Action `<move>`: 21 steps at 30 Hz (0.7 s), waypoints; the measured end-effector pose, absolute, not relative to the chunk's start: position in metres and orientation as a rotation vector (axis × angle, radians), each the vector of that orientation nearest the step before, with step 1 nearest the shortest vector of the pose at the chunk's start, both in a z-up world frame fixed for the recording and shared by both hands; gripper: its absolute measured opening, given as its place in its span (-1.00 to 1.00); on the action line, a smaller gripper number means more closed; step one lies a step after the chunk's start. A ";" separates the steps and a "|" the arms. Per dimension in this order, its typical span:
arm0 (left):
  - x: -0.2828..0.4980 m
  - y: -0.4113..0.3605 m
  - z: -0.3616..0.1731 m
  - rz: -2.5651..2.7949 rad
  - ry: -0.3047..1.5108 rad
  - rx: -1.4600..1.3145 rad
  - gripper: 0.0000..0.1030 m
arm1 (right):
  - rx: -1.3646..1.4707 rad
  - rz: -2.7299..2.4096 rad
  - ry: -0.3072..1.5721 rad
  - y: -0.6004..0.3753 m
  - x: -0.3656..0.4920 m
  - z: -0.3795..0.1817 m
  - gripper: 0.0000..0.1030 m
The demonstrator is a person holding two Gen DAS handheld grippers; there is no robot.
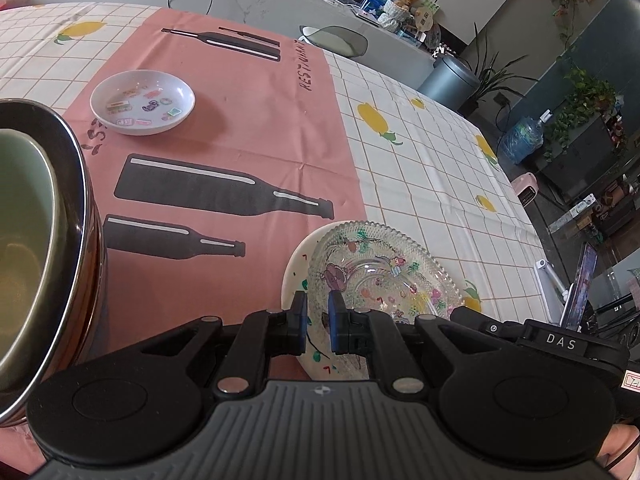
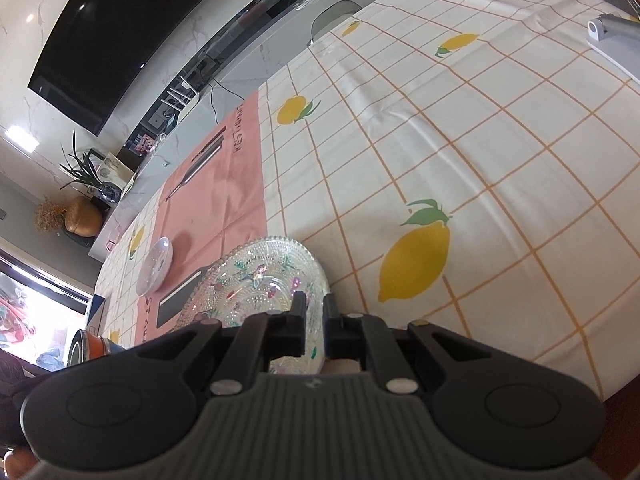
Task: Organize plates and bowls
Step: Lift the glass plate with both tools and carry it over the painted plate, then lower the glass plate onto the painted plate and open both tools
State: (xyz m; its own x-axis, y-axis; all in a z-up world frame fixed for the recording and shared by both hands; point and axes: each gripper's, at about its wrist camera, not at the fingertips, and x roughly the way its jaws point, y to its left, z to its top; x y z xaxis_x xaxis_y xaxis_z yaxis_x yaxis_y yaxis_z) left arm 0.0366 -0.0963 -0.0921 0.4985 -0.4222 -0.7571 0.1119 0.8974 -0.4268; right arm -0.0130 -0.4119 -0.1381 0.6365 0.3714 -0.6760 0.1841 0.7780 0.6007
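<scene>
A clear beaded glass plate (image 1: 380, 272) with stickers lies in a white plate (image 1: 294, 276) at the near edge of the pink mat. My left gripper (image 1: 316, 304) is shut on the near rim of this pair. From the other side my right gripper (image 2: 313, 304) is shut on the same rim, with the glass plate (image 2: 256, 276) spreading to its left. The right gripper's black body (image 1: 540, 340) shows at the right of the left wrist view. A small white dish (image 1: 142, 102) with stickers sits farther back on the mat. At the left, a steel bowl (image 1: 76, 208) holds a green bowl (image 1: 24, 200).
A lemon-print checked cloth (image 2: 460, 128) covers the table, with a pink bottle-print mat (image 1: 248, 128) on it. A grey stand (image 2: 612, 36) is at the far right corner. A chair back (image 1: 340, 40) stands beyond the far edge.
</scene>
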 end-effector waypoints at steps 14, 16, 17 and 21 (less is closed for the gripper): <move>0.033 -0.099 -0.094 -0.311 0.999 -0.296 -0.78 | 0.576 0.089 0.887 -0.399 -0.013 -0.135 -0.88; 0.033 -0.099 -0.094 -0.312 0.993 -0.292 -0.78 | 0.570 0.087 0.886 -0.398 -0.013 -0.136 -0.88; 0.033 -0.099 -0.093 -0.312 0.992 -0.291 -0.78 | 0.567 0.086 0.884 -0.397 -0.014 -0.136 -0.88; 0.032 -0.100 -0.091 -0.312 0.978 -0.281 -0.78 | 0.558 0.085 0.883 -0.396 -0.014 -0.136 -0.88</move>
State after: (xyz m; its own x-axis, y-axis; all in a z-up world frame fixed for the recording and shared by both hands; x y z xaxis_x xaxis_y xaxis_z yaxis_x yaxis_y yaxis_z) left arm 0.0325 -0.0997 -0.0913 0.5210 -0.3815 -0.7636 0.1315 0.9198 -0.3698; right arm -0.0142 -0.3964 -0.1358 0.6413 0.2948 -0.7085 0.1546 0.8547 0.4955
